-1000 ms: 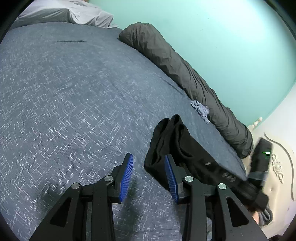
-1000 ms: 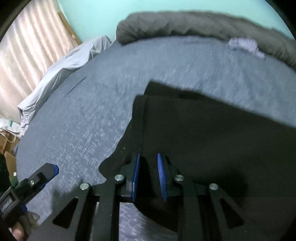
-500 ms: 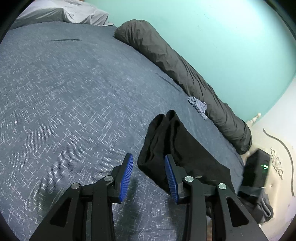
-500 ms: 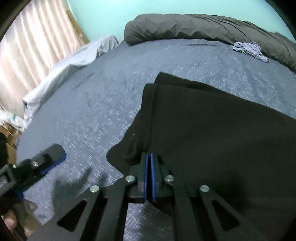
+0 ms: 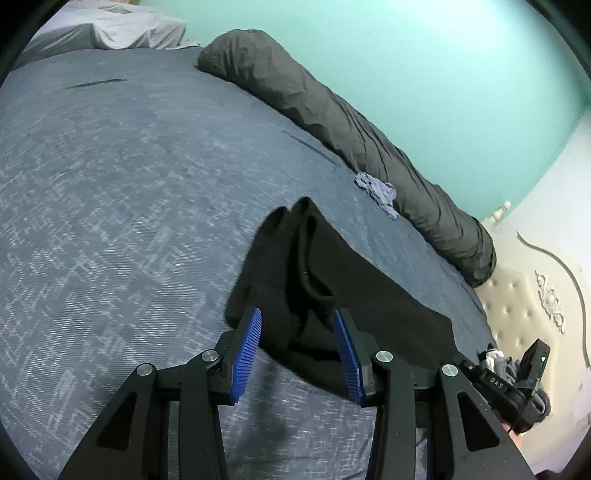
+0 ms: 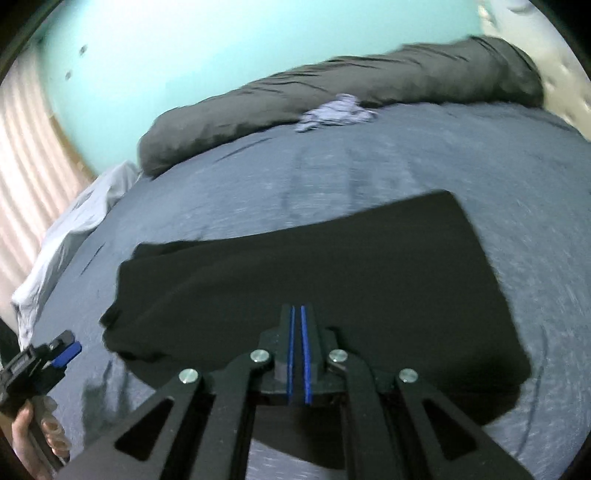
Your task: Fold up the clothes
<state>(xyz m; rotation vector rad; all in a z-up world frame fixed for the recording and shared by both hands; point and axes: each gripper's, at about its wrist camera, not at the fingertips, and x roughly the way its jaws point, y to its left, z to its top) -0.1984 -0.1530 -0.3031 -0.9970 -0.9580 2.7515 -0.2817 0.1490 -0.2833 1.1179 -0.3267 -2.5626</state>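
A black garment (image 5: 351,295) (image 6: 332,266) lies folded into a long flat strip on the blue-grey bedcover (image 5: 129,221). Its left end is bunched into ridges. My left gripper (image 5: 297,312) straddles that bunched end. Its jaws are opening, and the blue pads (image 5: 247,347) stand clear of the cloth on both sides. In the right wrist view the left gripper (image 6: 62,350) sits at the lower left, held by a hand (image 6: 29,435). My right gripper (image 6: 297,308) is shut, hovering over the strip's near edge at about mid-length. No cloth shows between its pads.
A rolled dark grey duvet (image 5: 351,129) (image 6: 369,85) runs along the teal wall. A small crumpled bluish cloth (image 5: 376,190) (image 6: 336,109) lies beside it. A pale sheet (image 5: 129,29) is at the far corner, a padded headboard (image 5: 535,288) at the right, and a curtain (image 6: 26,147) at the left.
The right gripper closed its jaws, then swung right along the garment's near edge. The left gripper moved over the garment's bunched left end and its jaws widened a little.
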